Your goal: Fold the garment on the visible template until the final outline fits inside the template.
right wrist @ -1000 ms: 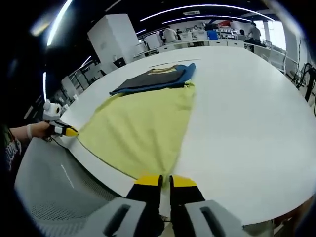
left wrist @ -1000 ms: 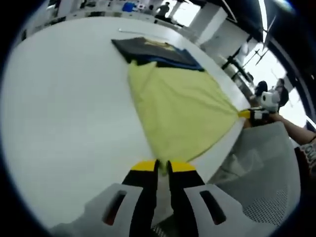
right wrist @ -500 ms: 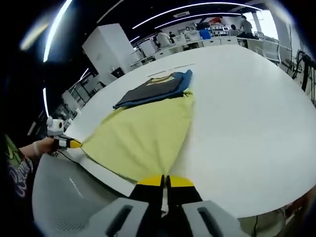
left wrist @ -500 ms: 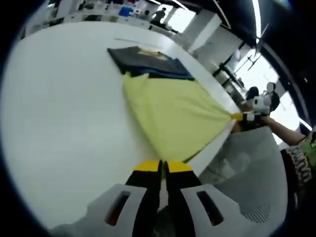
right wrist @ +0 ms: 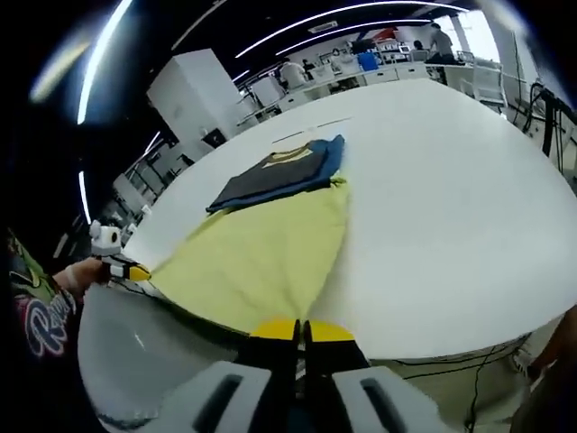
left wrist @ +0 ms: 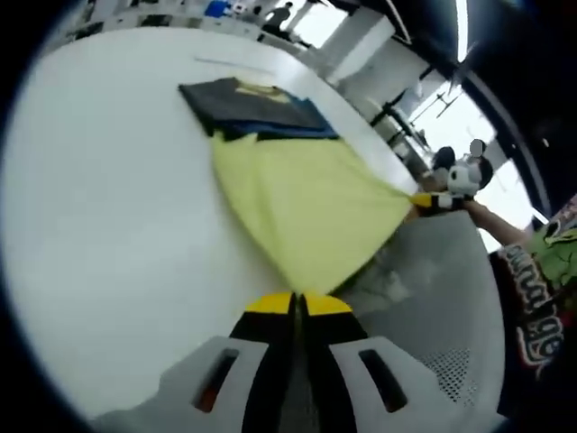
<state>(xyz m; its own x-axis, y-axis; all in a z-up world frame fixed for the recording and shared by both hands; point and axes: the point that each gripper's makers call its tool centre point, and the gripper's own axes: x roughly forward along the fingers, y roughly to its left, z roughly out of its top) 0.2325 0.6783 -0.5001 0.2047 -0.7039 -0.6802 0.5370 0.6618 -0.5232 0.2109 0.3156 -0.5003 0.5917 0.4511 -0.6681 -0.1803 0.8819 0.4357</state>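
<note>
A yellow garment lies spread on the white table, and its near edge hangs off the table's edge. My left gripper is shut on one near corner of it. The right gripper comes in from the right, pinching the other near corner. In the right gripper view the yellow garment runs from my shut right gripper across to the left gripper at the left. No template outline can be made out under the cloth.
A folded dark grey and blue stack of clothes lies just beyond the yellow garment's far end. A grey mesh chair stands below the table edge. The person's printed sleeve is at the right. Desks and people stand far off.
Both grippers have drawn back from the table with the garment's corners. The yellow cloth's near edge, which lay on the table, now hangs past the edge.
</note>
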